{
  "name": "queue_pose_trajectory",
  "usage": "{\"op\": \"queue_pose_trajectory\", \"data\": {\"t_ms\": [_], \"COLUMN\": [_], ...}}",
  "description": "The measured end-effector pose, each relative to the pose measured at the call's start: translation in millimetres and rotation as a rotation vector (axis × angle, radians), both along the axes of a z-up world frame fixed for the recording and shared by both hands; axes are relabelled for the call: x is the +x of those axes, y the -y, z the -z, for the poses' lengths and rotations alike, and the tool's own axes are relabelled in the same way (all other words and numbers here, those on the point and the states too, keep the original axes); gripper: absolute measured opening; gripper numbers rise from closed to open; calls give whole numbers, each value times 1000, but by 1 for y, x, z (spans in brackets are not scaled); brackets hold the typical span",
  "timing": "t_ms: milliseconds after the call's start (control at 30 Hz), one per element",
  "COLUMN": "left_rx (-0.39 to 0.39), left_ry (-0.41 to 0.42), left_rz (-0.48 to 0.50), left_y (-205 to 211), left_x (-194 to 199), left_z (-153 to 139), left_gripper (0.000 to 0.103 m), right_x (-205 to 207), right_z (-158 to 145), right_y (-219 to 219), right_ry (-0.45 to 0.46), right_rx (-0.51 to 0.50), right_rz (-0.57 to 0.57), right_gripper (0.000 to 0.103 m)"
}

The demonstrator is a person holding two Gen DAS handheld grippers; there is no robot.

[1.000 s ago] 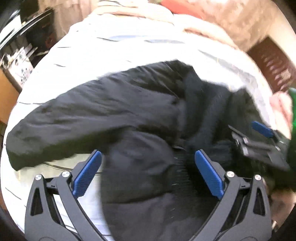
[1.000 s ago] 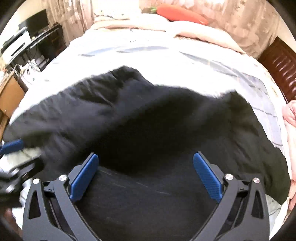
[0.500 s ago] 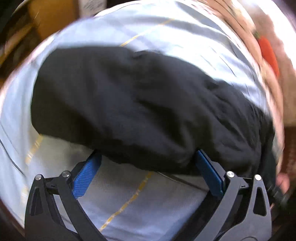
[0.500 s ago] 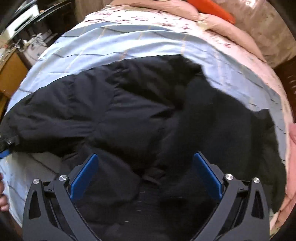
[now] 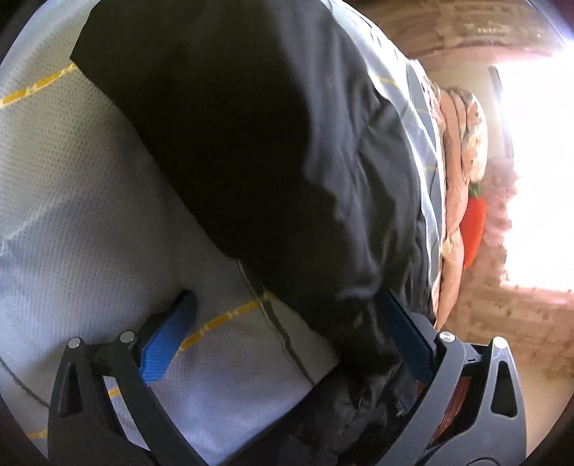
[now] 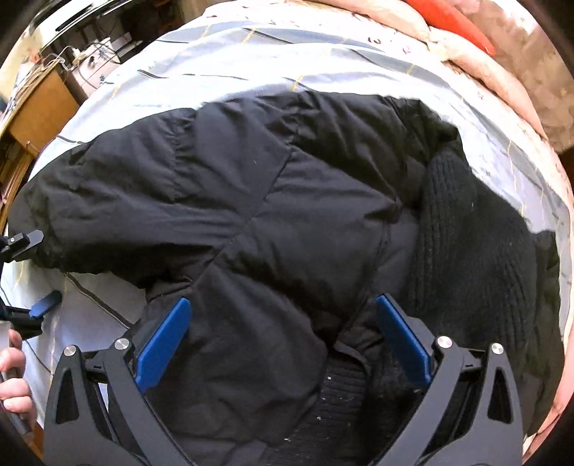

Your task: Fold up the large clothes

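A large black padded jacket lies spread on the bed, with a black ribbed knit part on its right side. My right gripper hovers open over the jacket's lower middle. My left gripper is open at the end of the jacket's left sleeve; the sleeve end lies between its blue pads, against the right one. In the right wrist view the left gripper shows at the far left edge, one finger above and one below the sleeve end, with a hand behind it.
The bed has a pale blue sheet with yellow and grey lines. Pink bedding and a red-orange pillow lie at the head. A wooden desk with cables stands to the left. A bright window shows beyond the bed.
My left gripper has swung left and dropped down to the sleeve end, which now sits between its fingers. My right gripper has drawn back slightly over the jacket.
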State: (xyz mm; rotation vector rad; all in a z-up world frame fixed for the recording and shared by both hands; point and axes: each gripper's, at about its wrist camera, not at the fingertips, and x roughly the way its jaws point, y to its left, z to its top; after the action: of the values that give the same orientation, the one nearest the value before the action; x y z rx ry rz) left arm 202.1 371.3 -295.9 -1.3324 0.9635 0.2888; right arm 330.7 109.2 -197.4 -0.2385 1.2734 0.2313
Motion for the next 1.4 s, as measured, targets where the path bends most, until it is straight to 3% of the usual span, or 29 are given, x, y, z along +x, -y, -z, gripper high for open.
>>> {"op": "queue_pose_trajectory", "data": {"t_ms": [133, 233, 300, 367, 467, 567, 667, 833, 1000, 1133, 1267, 1400], "left_rx": [51, 97, 154, 207, 329, 475, 561, 670, 1030, 1190, 1257, 1377], "left_ry": [53, 78, 37, -19, -54, -60, -68, -29, 76, 227, 337, 390], "left_rz": [-88, -79, -60, -43, 18, 103, 131, 159, 308, 467, 643, 859], "left_y": [-9, -13, -13, -12, -3, 12, 29, 37, 119, 223, 327, 439], "left_x": [12, 32, 52, 65, 85, 99, 103, 111, 136, 162, 169, 151], "left_z": [-8, -17, -18, -12, -21, -43, -53, -86, -170, -218, -229, -203], "left_gripper": [101, 101, 101, 87, 48, 21, 13, 12, 11, 11, 11, 11], "right_x": [-5, -7, -8, -7, -5, -4, -2, -4, -17, -33, -59, -91], "right_z": [8, 10, 11, 12, 9, 8, 11, 5, -19, -39, -60, -57], "right_y": [5, 8, 11, 13, 16, 20, 28, 51, 86, 124, 194, 264], "right_ry": [-16, -16, -19, -14, 2, 23, 15, 30, 85, 117, 122, 101], "right_rx": [-5, -21, -26, -30, -33, -40, -30, 37, 124, 134, 243, 305], "right_rz": [10, 4, 6, 9, 7, 18, 44, 104, 135, 191, 347, 504], "right_gripper": [102, 102, 102, 102, 102, 102, 102, 102, 102, 102, 102, 102]}}
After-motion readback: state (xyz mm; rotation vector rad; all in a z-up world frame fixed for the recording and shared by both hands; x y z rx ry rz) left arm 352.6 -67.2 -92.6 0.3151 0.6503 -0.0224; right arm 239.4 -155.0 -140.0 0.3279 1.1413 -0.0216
